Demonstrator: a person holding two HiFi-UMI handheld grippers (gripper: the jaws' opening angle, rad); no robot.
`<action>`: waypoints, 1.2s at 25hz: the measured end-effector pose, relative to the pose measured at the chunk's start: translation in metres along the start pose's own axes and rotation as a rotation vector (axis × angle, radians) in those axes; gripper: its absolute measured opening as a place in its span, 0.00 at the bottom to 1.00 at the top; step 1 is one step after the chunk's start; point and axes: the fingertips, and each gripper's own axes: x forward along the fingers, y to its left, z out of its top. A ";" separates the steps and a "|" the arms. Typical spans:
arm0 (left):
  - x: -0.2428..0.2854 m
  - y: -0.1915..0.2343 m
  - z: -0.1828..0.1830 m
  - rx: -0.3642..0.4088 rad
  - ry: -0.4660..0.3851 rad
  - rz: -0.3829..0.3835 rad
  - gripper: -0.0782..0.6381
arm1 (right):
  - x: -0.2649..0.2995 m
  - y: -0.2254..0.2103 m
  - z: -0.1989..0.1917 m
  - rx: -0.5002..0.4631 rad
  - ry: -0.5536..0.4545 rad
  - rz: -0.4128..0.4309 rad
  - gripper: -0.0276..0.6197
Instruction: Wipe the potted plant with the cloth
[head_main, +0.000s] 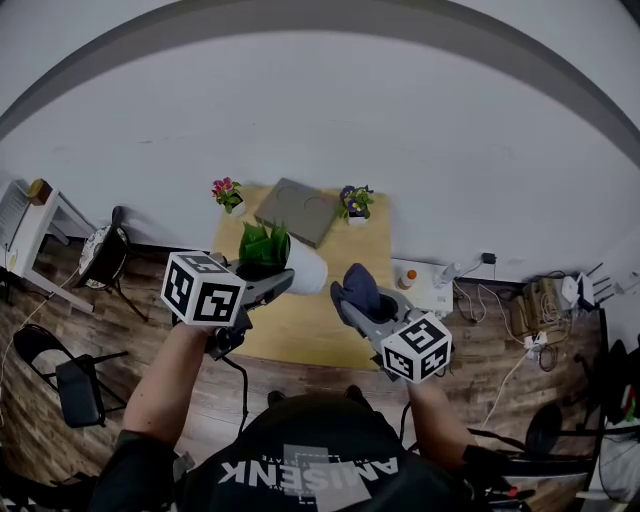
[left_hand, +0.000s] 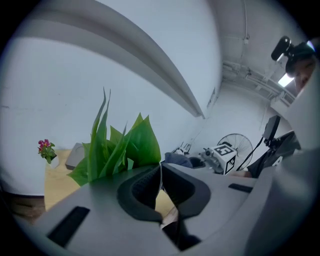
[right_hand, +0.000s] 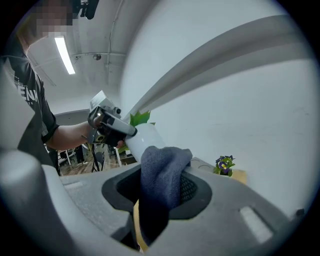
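Left tongs (head_main: 280, 283), head view: I have the jaws clamped on the rim of the potted plant (head_main: 288, 258). It sits tilted over the wooden table (head_main: 300, 335), leaves (head_main: 262, 244) to the left and white pot (head_main: 310, 270) to the right. Right tongs (head_main: 352, 303) pinch the dark blue cloth (head_main: 361, 285), just beside the pot; contact not resolvable. At the table's far edge there are 2 small flower pots, 1 pink (head_main: 227, 192) and 1 purple (head_main: 355, 202), with a grey board (head_main: 298, 210) between them.

Left gripper view: pads almost together, with the pot's thin white wall pinched between them. Leaves rise just beyond, left of the tips. Farther right are the cloth and my right tongs' marker cube (left_hand: 225, 155).

Right gripper view: jaws closed on the cloth, which bunches up past the tips. Beyond it my left hand (right_hand: 102, 132) holds the left tongs on the pot. The purple flowers stand at right.
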 end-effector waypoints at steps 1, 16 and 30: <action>0.003 0.006 -0.008 0.021 0.028 0.032 0.13 | -0.001 0.000 0.001 0.001 -0.004 -0.002 0.24; 0.067 0.073 -0.089 0.219 0.306 0.203 0.13 | -0.016 -0.031 0.007 0.021 -0.015 -0.089 0.24; 0.167 0.107 -0.114 0.424 0.440 0.233 0.13 | -0.045 -0.083 0.004 0.073 -0.042 -0.202 0.24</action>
